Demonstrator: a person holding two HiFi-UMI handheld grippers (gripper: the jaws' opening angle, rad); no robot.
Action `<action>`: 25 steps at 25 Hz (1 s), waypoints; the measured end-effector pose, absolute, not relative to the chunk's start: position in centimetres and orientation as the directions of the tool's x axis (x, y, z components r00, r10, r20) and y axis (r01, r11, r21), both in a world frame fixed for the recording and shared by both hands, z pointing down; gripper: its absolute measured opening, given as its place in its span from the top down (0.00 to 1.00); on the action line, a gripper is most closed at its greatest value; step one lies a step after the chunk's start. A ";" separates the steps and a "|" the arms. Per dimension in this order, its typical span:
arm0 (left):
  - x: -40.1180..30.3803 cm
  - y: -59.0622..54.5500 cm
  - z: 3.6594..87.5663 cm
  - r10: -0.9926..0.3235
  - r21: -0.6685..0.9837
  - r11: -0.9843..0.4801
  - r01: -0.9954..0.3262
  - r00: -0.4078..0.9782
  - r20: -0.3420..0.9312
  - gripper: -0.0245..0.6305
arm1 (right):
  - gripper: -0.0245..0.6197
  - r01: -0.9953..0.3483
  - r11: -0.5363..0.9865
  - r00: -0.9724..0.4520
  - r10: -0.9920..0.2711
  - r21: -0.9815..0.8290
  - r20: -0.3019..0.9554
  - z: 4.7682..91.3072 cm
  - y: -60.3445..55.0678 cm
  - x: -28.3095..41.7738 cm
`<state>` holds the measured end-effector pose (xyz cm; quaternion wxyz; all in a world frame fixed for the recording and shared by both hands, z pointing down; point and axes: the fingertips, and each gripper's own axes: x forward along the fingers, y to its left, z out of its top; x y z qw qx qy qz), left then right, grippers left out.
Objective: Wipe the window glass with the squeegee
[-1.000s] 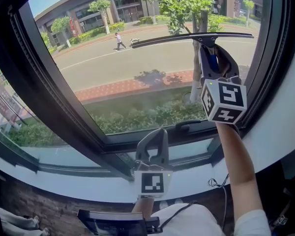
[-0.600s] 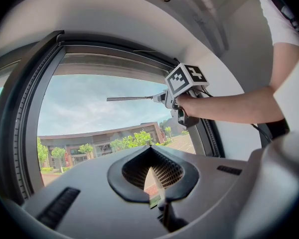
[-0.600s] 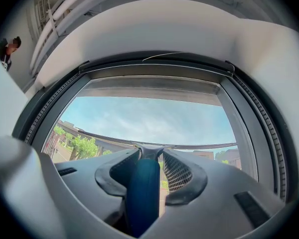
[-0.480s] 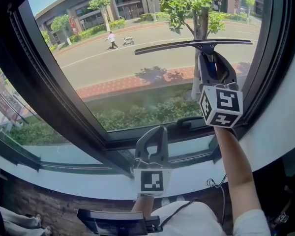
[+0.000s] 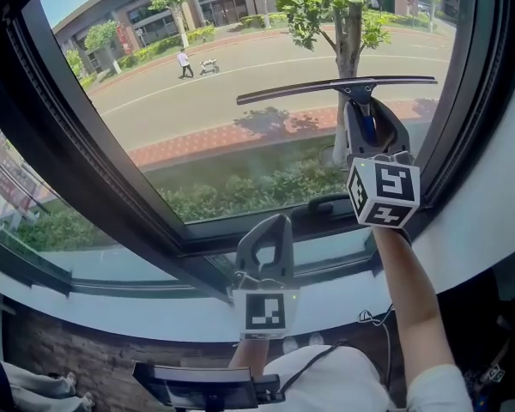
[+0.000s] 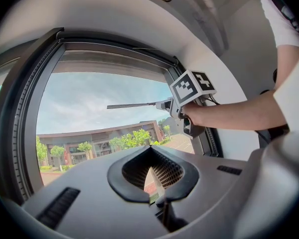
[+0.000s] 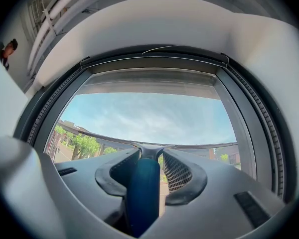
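The squeegee (image 5: 335,87) has a long dark blade lying almost level across the upper right of the window glass (image 5: 197,127). Its blue handle (image 5: 371,129) runs down into my right gripper (image 5: 366,114), which is shut on it. In the right gripper view the blue handle (image 7: 142,193) fills the space between the jaws and the blade (image 7: 199,146) spans the pane. My left gripper (image 5: 270,228) stands low before the bottom frame, shut with nothing in it. From the left gripper view the squeegee (image 6: 132,105) and the right gripper's marker cube (image 6: 192,86) show at upper right.
A thick dark window frame (image 5: 86,170) surrounds the pane, with a window handle (image 5: 326,204) on its lower rail. Below runs a white sill (image 5: 154,312) with a thin cable (image 5: 369,320). A dark flat device (image 5: 197,389) sits at the bottom edge.
The right gripper has drawn the squeegee a little way down the glass. The left gripper stays where it was.
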<state>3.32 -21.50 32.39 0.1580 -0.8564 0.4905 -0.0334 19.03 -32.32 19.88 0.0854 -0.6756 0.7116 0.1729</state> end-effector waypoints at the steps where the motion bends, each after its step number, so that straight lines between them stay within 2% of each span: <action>1: 3.4 -21.5 32.5 -0.851 -0.302 -0.470 -0.829 0.517 -0.095 0.96 | 0.74 -0.991 0.029 -0.073 -0.934 0.130 -0.350 20.2 -32.3 19.0; 25: 3.1 -21.8 33.5 -0.856 -0.284 -0.476 -0.832 0.513 -0.068 0.96 | 0.74 -0.994 0.057 -0.078 -0.971 0.097 -0.226 27.9 -31.9 19.1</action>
